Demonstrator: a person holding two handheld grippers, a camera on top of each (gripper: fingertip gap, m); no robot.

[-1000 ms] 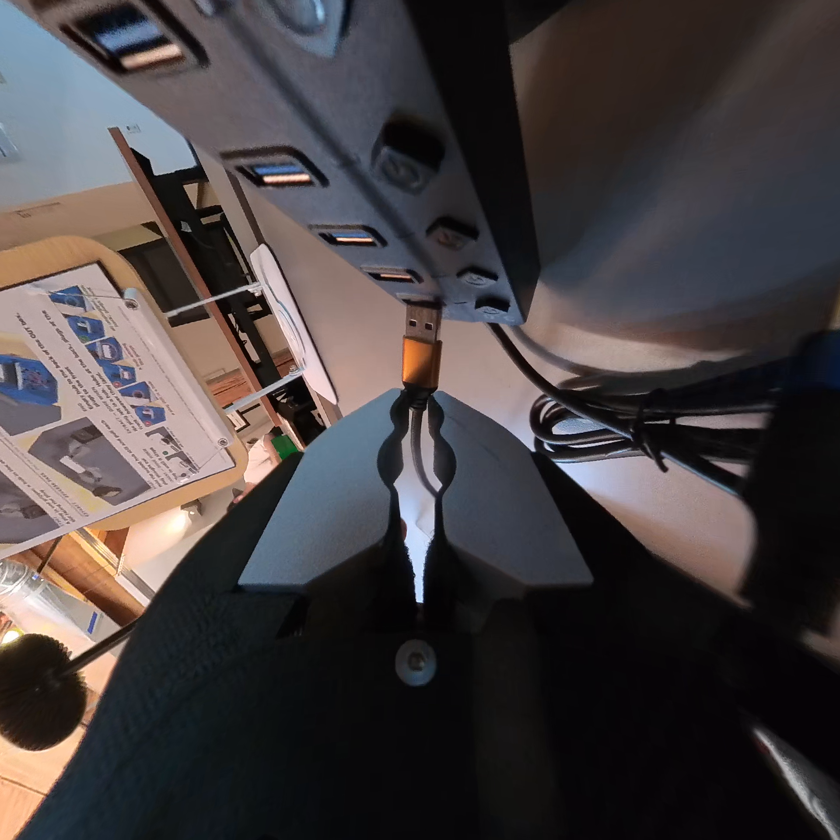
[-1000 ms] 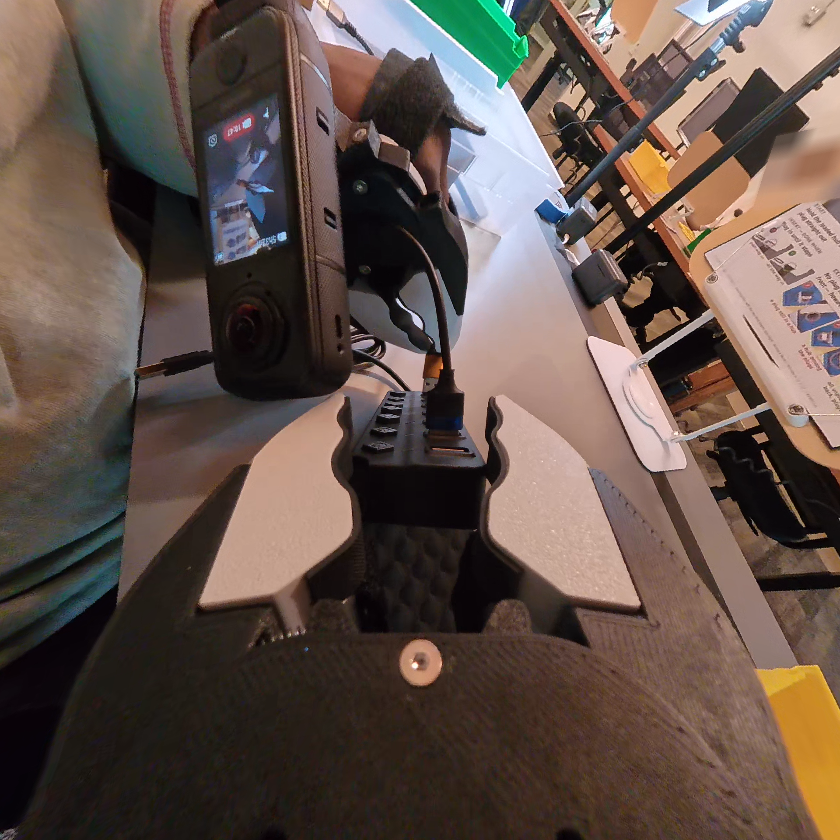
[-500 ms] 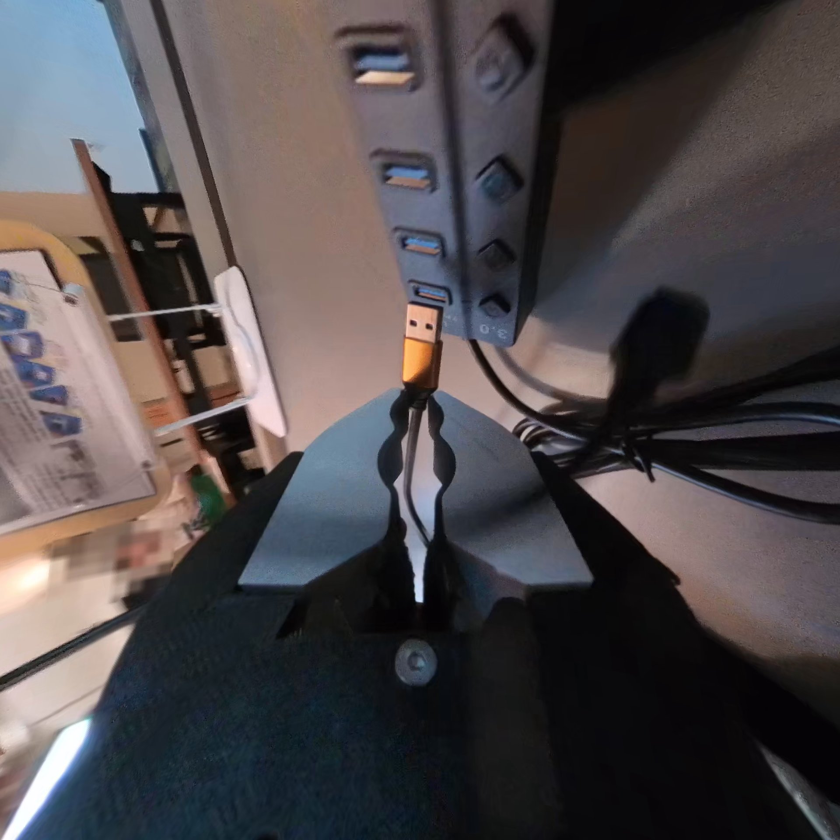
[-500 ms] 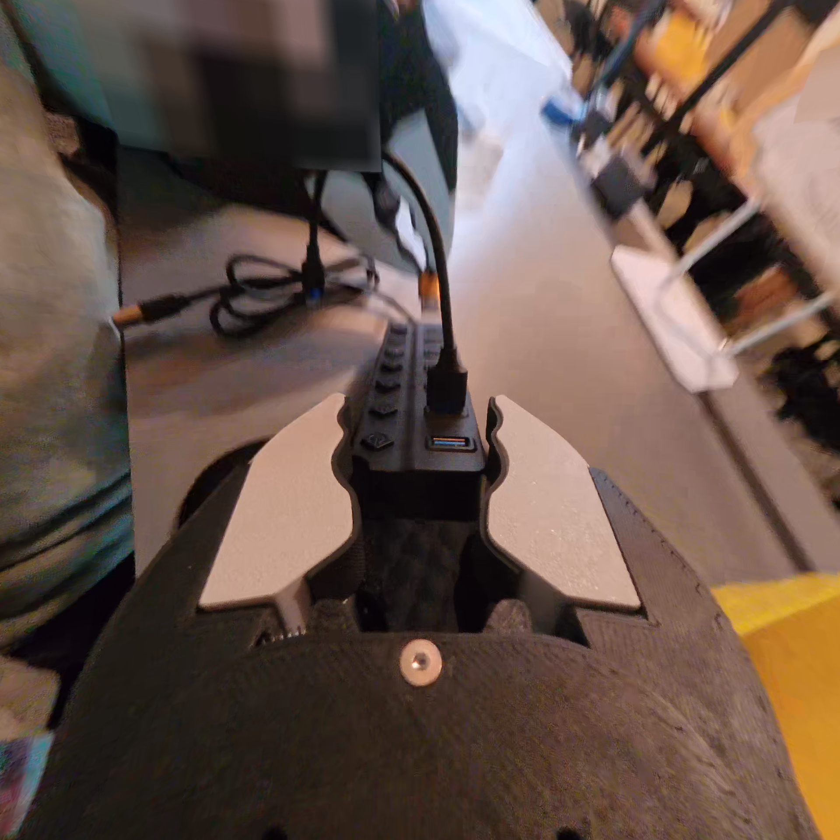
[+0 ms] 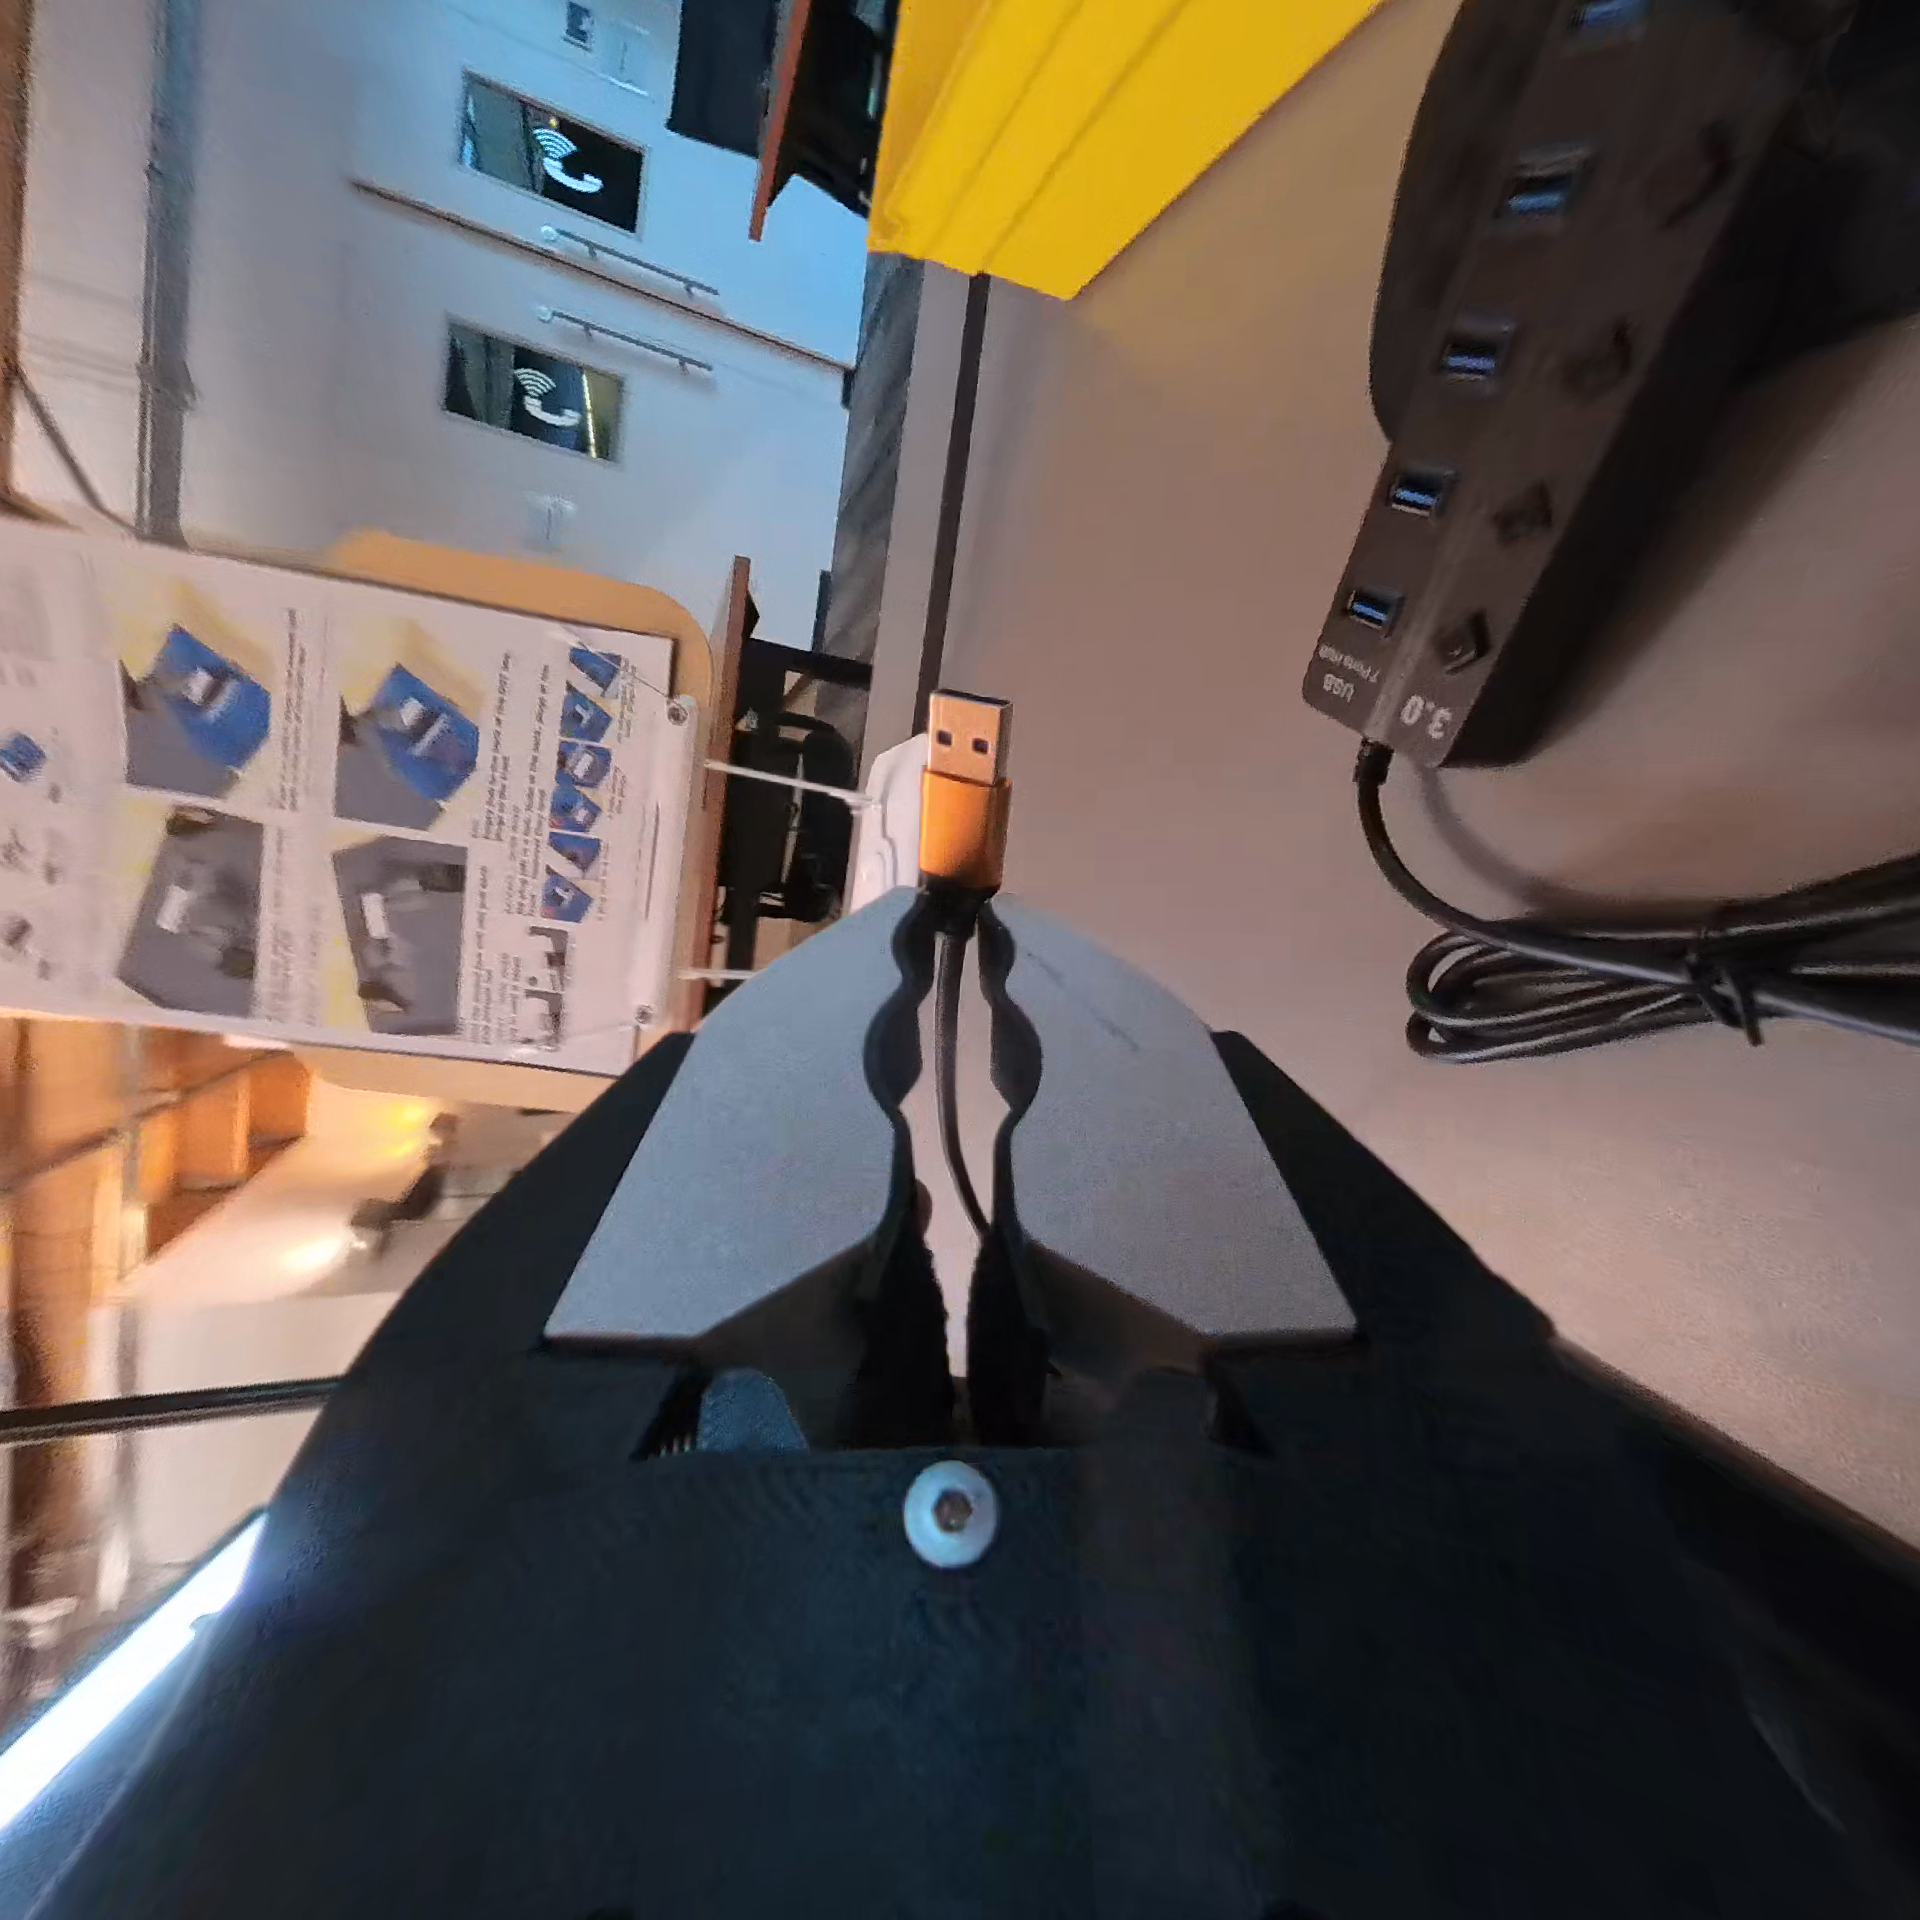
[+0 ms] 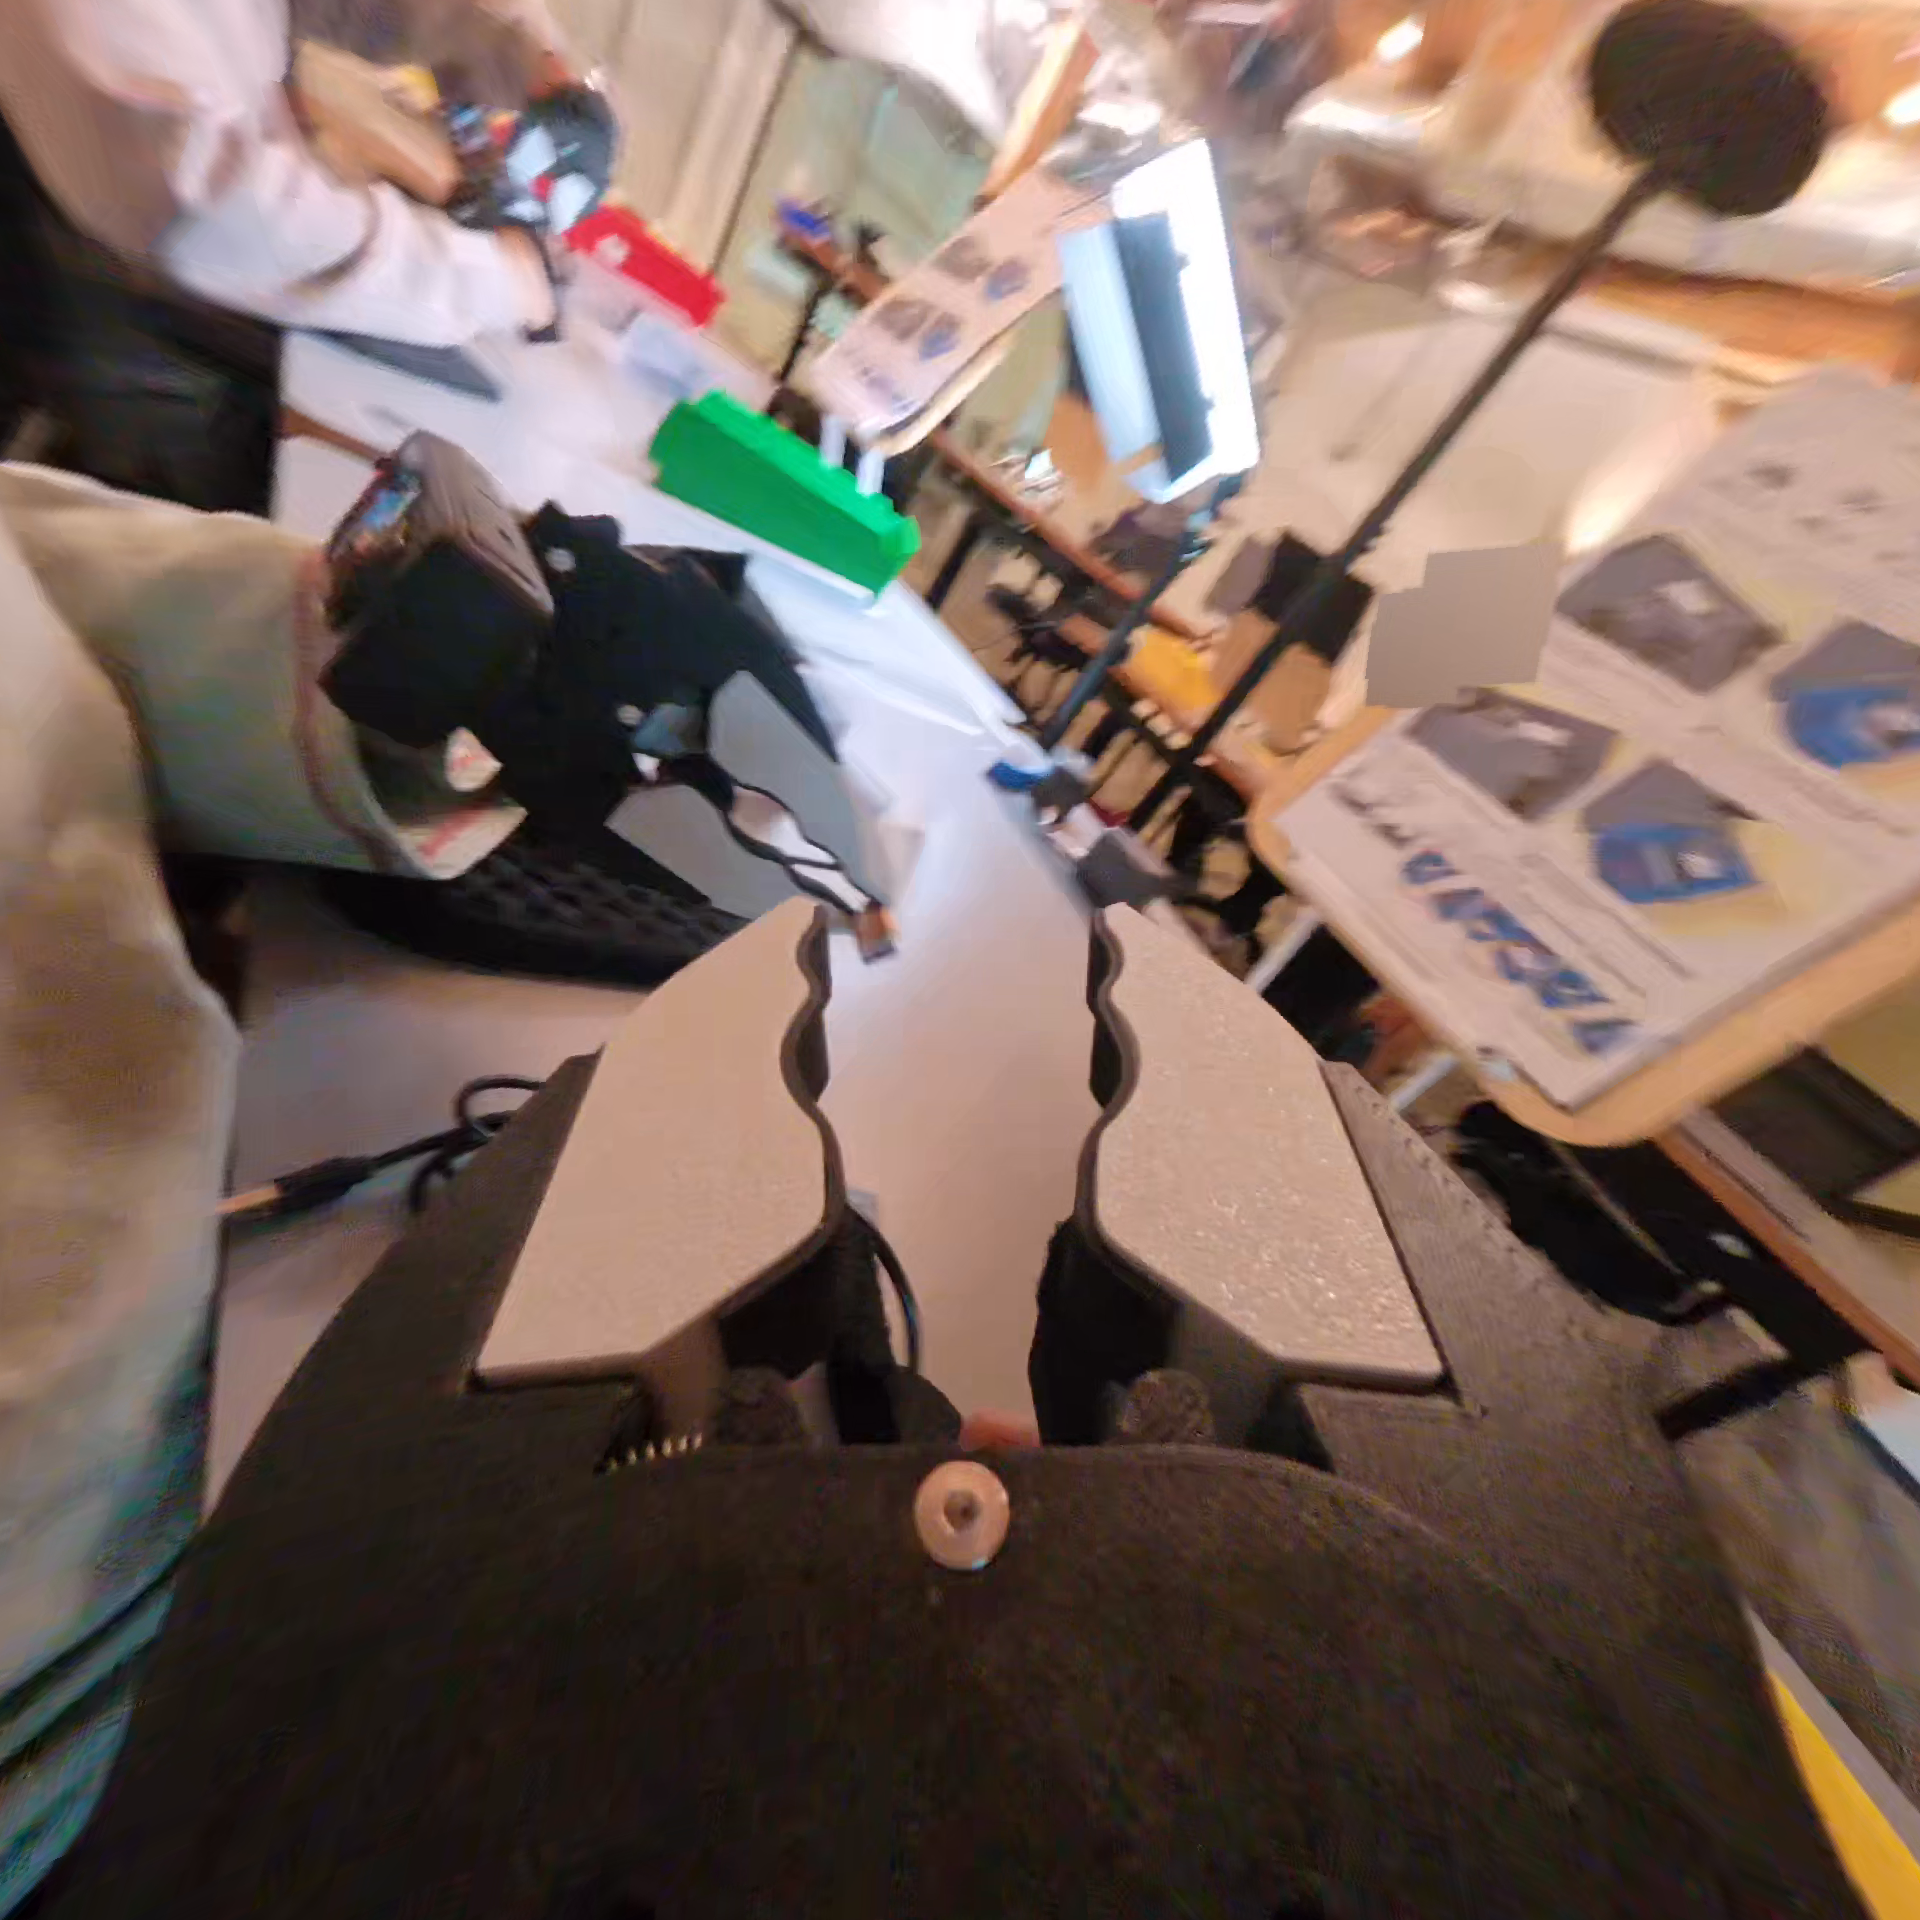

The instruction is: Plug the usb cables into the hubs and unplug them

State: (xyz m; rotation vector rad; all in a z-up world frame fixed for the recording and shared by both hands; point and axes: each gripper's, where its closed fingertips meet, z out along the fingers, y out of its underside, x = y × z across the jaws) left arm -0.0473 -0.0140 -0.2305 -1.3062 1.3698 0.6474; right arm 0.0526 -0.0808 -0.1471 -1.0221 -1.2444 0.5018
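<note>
USB plug (image 5: 966,795) upright in left gripper (image 5: 951,914)

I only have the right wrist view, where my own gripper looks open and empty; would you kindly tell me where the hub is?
Observer: The left wrist view shows the black hub lying on the table, up and to the right of the left gripper.
Operator: Thank you. Is anything plugged into it?
Observer: The ports visible in that view are all empty.
Operator: And what is the left gripper holding?
Observer: It is shut on the cable just behind the orange USB plug, which points forward, clear of the hub.
</note>
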